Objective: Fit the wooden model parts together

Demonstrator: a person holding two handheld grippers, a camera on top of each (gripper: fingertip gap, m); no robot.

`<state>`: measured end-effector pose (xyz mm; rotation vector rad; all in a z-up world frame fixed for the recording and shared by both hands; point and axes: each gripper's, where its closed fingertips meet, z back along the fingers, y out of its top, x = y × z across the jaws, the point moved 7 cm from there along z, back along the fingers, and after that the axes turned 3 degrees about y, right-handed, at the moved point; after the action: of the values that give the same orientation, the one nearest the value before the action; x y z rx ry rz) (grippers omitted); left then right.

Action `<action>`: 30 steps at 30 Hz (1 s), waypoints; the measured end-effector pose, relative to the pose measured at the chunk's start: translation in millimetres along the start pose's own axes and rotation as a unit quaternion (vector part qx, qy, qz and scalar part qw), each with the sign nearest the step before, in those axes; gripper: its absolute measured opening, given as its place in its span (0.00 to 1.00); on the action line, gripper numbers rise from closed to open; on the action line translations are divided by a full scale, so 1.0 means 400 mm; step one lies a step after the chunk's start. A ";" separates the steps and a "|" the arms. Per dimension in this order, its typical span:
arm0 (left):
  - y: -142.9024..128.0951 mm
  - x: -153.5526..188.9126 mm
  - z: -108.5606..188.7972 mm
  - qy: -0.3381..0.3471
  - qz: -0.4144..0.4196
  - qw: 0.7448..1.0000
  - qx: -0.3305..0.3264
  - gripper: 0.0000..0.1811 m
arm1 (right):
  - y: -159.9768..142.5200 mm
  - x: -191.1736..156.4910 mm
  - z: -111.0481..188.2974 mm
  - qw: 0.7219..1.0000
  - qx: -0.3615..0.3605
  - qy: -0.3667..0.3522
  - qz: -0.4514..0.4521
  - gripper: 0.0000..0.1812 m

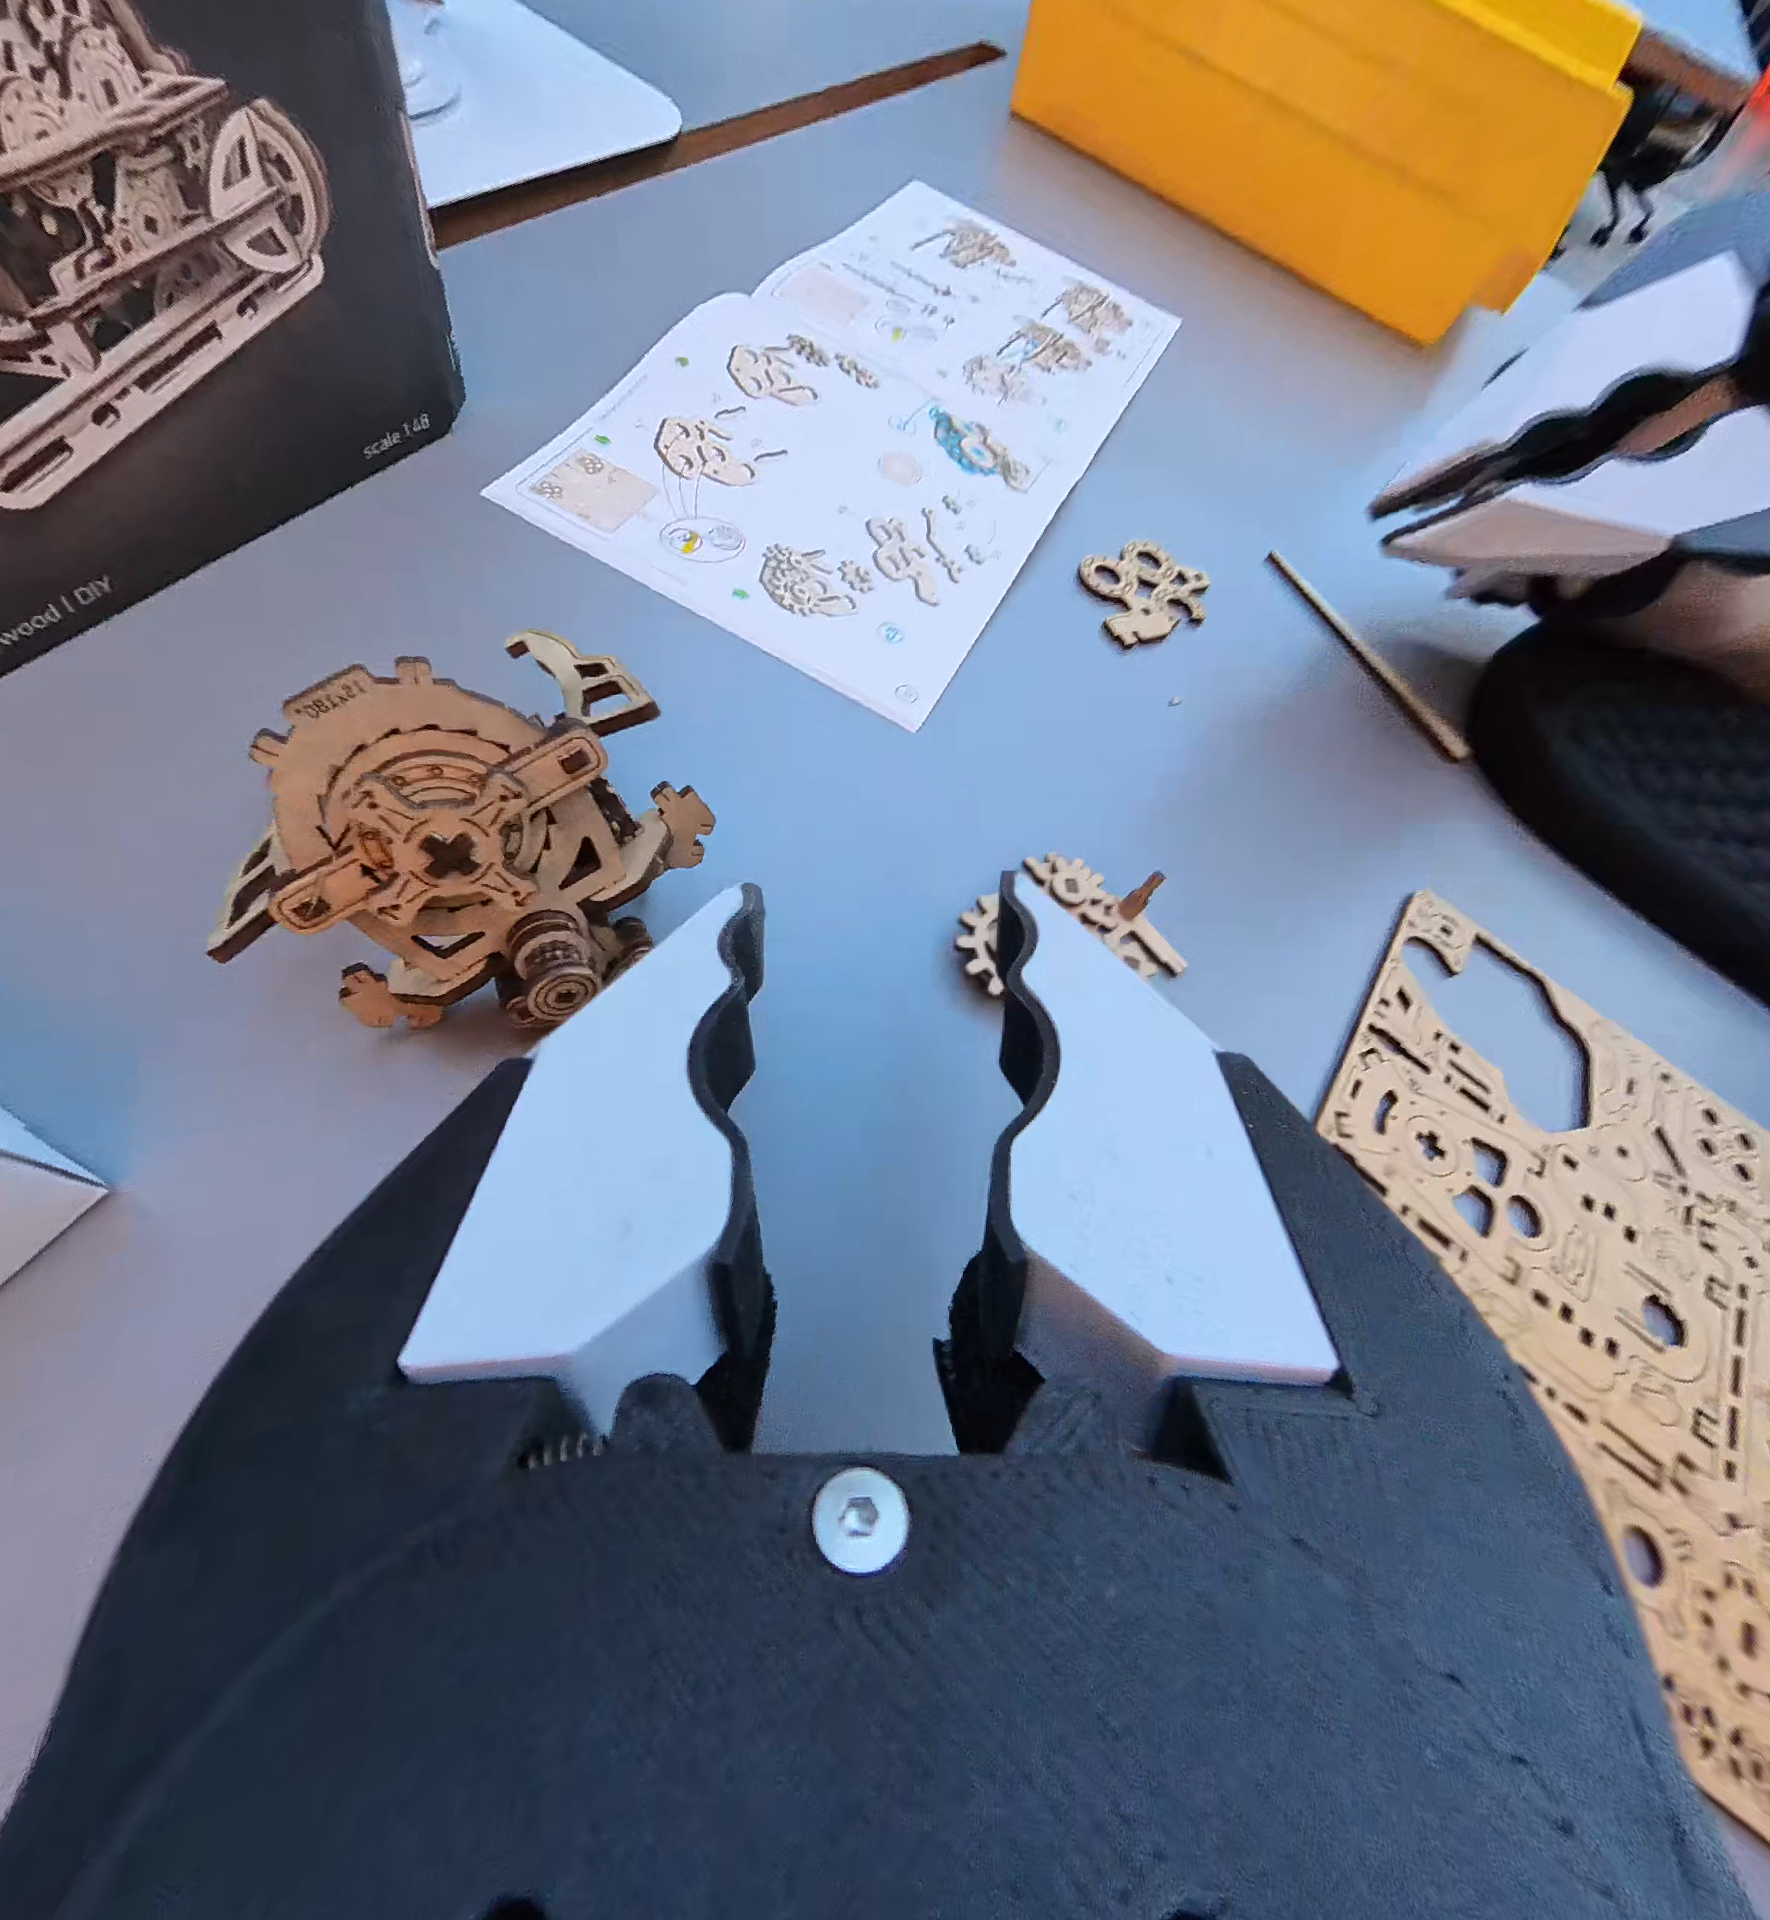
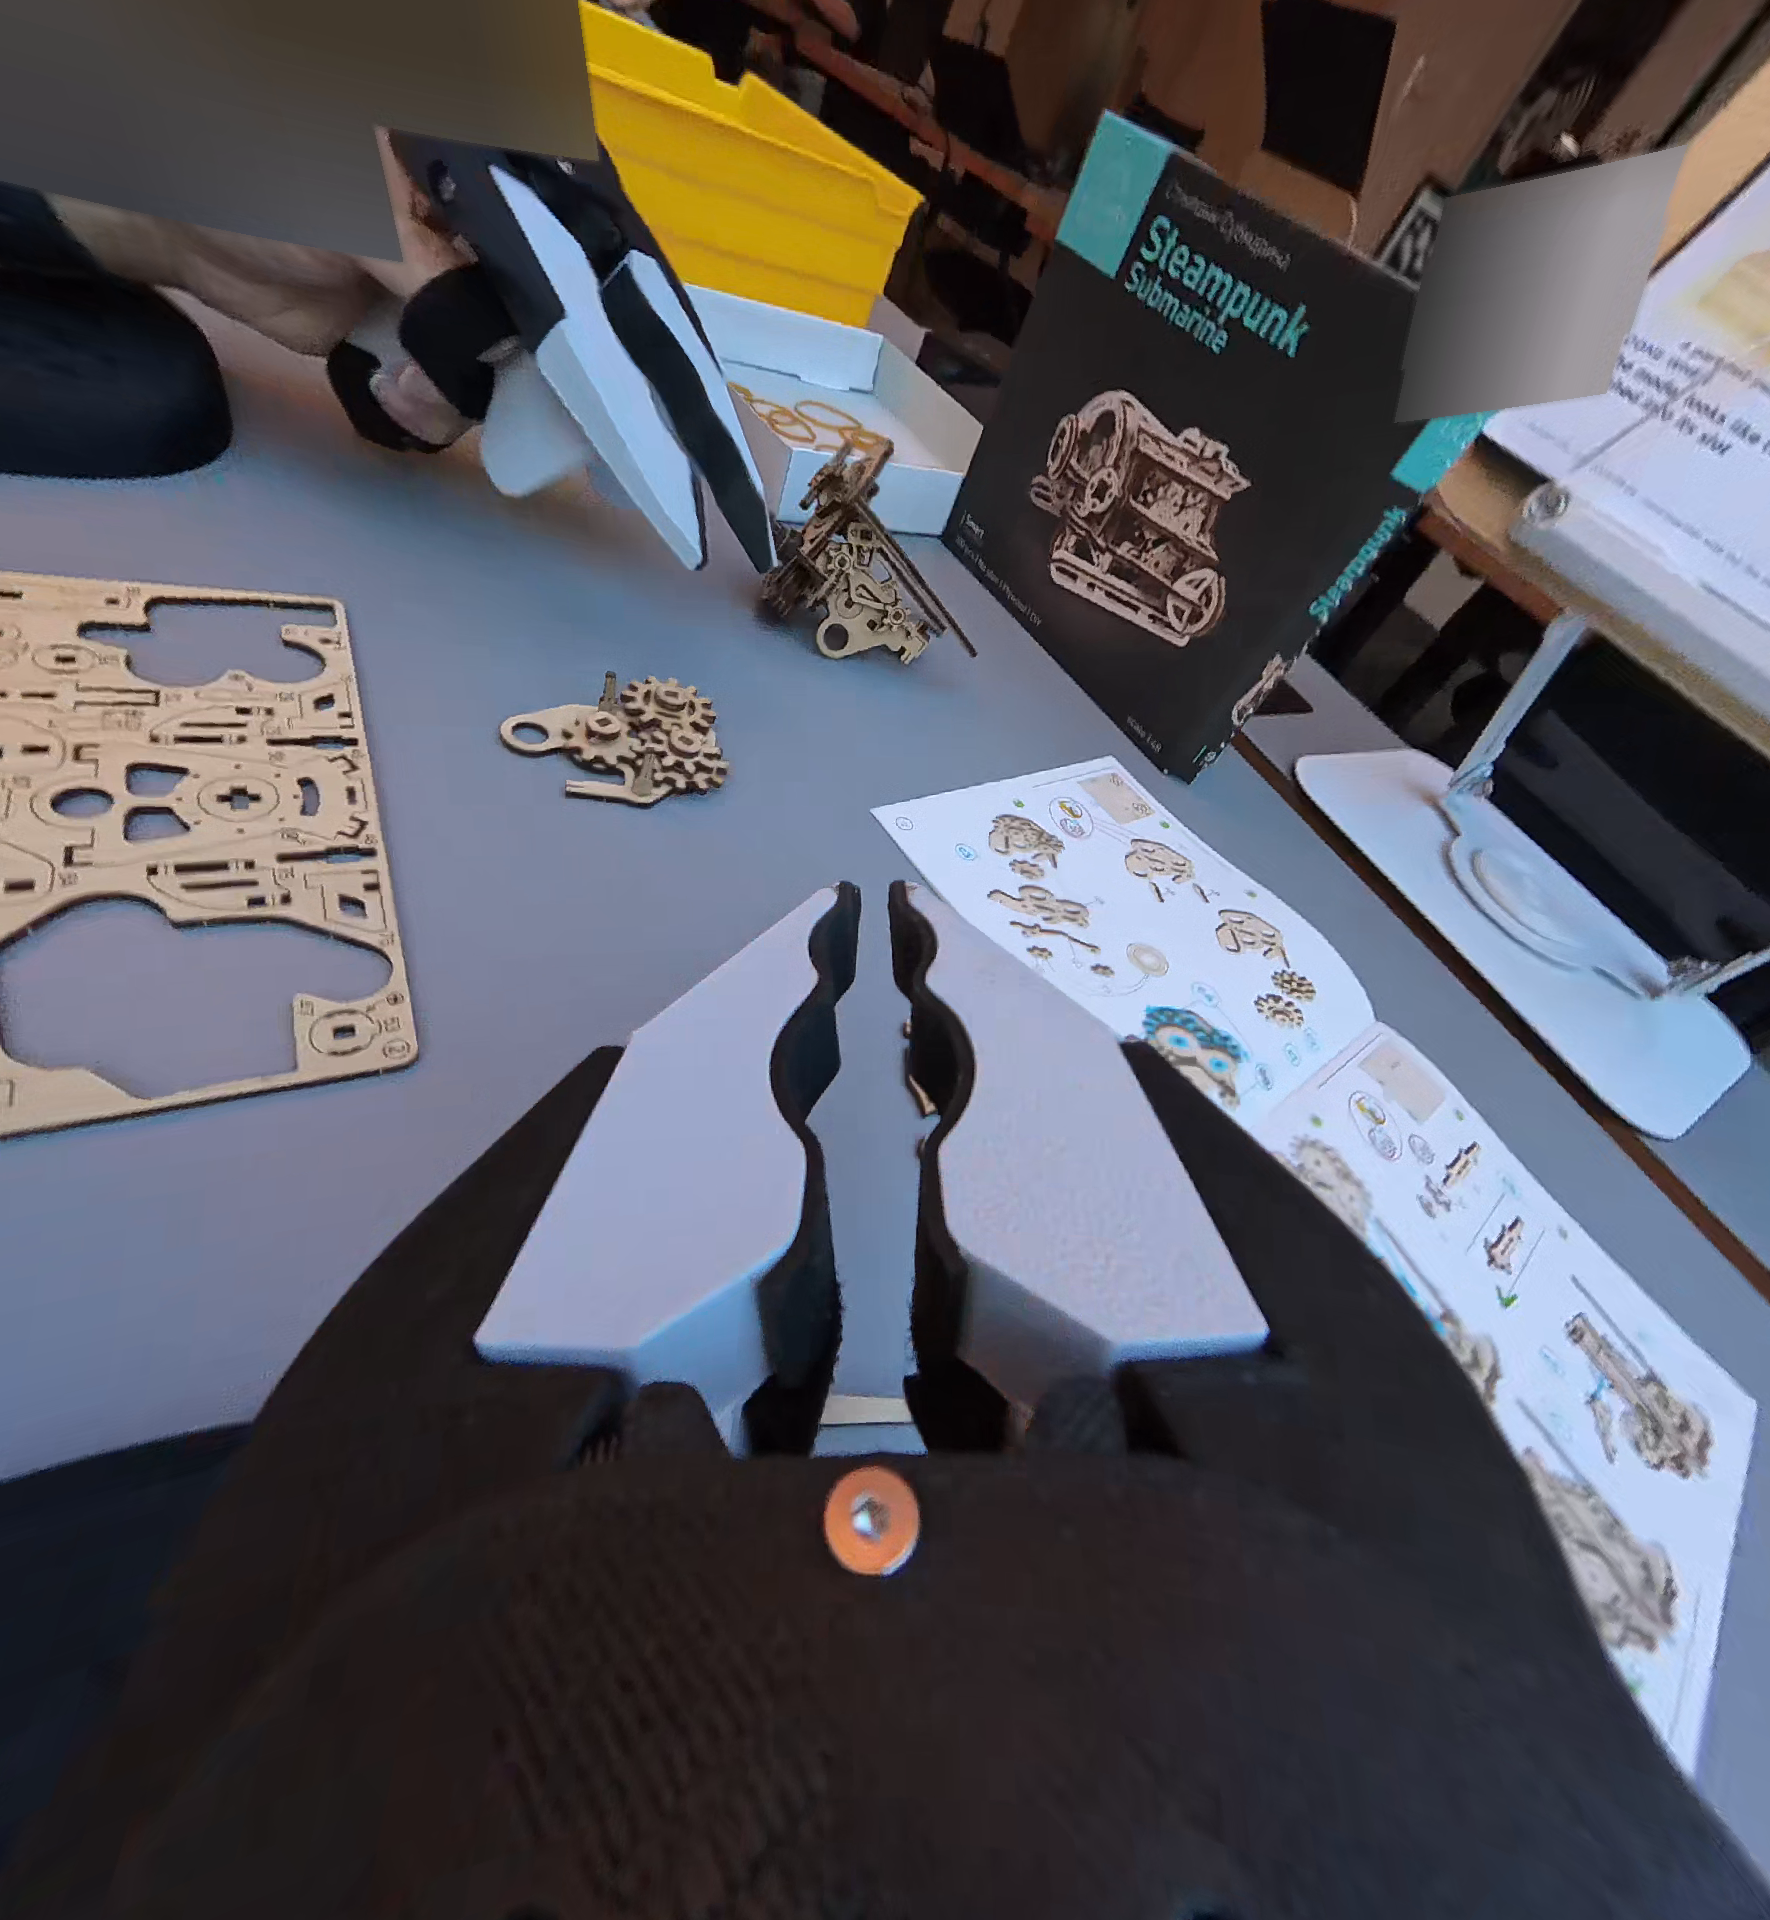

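Note:
A partly built wooden gear assembly [image 1: 445, 842] stands on the grey table, just left of my left gripper [image 1: 881, 914], which is open and empty. In the right wrist view the left gripper [image 2: 735, 561] has its tips beside this assembly [image 2: 850, 582]. A small cluster of wooden gears [image 1: 1068, 925] lies behind its right finger and also shows in the right wrist view [image 2: 632, 748]. A flat wooden piece [image 1: 1146, 592] lies on the table ahead of my right gripper [image 1: 1390, 520]. The right gripper [image 2: 873, 899] is low over the table, its jaws a narrow slit apart and empty.
A punched plywood sheet [image 1: 1639, 1299] [image 2: 133, 831] lies on one side, an instruction sheet [image 1: 839, 457] [image 2: 1276, 1091] on the other. A thin wooden stick [image 1: 1364, 655], the dark kit box [image 2: 1172, 468], a yellow bin [image 1: 1307, 135], a white tray [image 2: 860, 416] and a stand base [image 2: 1535, 935] ring the area. The flat wooden piece [image 1: 1146, 592] lies some 8 cm from my right tips, 20 cm from my left tips.

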<state>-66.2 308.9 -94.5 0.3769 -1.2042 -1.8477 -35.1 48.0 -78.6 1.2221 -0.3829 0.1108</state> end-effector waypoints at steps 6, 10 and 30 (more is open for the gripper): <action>0.014 0.017 0.009 -0.035 0.012 0.999 0.037 0.25 | 0.025 -0.019 0.045 0.995 0.087 0.053 0.000 0.03; 0.004 0.010 -0.001 -0.015 -0.040 0.999 0.024 0.31 | -0.004 -0.019 0.043 0.996 0.056 0.065 -0.006 0.03; -0.059 0.098 -0.043 -0.112 -0.158 0.978 -0.083 0.46 | -0.019 -0.011 0.028 0.996 0.041 0.072 -0.017 0.03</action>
<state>-89.1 271.1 -115.2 0.2842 -1.1780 -2.2981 -39.6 35.6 -83.9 1.2937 -0.2336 0.1853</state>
